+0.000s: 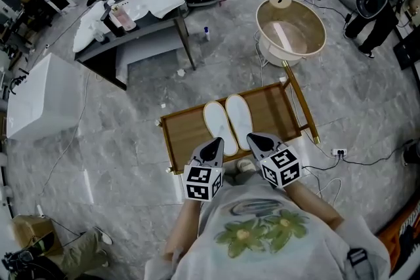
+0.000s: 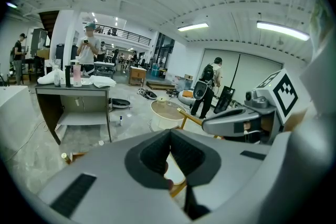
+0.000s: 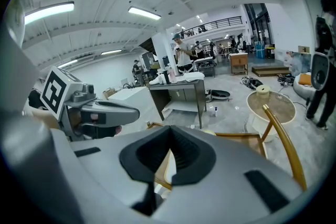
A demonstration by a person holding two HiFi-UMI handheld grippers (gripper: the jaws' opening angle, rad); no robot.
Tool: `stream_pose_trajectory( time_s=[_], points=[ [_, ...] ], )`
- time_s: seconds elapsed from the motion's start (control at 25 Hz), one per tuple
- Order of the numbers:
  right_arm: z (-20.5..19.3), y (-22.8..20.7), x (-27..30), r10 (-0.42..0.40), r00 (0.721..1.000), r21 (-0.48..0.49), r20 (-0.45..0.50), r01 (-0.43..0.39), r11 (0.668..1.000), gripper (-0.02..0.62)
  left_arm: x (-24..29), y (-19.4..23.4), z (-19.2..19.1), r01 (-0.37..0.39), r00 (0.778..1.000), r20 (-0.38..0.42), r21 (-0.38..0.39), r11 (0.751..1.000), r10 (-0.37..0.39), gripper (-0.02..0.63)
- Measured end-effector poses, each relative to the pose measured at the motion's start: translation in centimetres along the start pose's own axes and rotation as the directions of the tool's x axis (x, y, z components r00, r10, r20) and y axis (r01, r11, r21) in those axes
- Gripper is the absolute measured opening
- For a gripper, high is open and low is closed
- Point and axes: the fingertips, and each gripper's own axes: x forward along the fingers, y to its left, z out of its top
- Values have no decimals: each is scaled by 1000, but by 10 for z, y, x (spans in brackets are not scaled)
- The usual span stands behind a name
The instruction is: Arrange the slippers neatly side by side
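Two white slippers, one (image 1: 220, 122) on the left and one (image 1: 239, 116) on the right, lie side by side, toes pointing away from me, on a low wooden rack (image 1: 184, 134). They touch along their inner edges. My left gripper (image 1: 211, 149) hovers just short of the left slipper's heel, shut and holding nothing. My right gripper (image 1: 257, 140) hangs just off the right slipper's heel, also shut and empty. In the left gripper view the jaws (image 2: 170, 134) meet, with the right gripper (image 2: 231, 122) beside them. In the right gripper view the jaws (image 3: 170, 131) are pressed together.
A round beige tub (image 1: 291, 26) stands beyond the rack's far right corner. A dark table (image 1: 151, 20) with white items stands to the far left, and a white box (image 1: 39, 98) sits further left. A power strip and cables (image 1: 339, 153) lie to the right.
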Motion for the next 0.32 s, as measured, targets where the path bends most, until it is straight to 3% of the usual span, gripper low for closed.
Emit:
stream_pose_trajectory(
  time_s=[0.32],
  points=[
    [-5, -5, 3, -3, 1000, 9, -9, 3, 1000, 5, 2, 1, -2, -3, 1000, -2, -3, 1000, 3, 15]
  ],
)
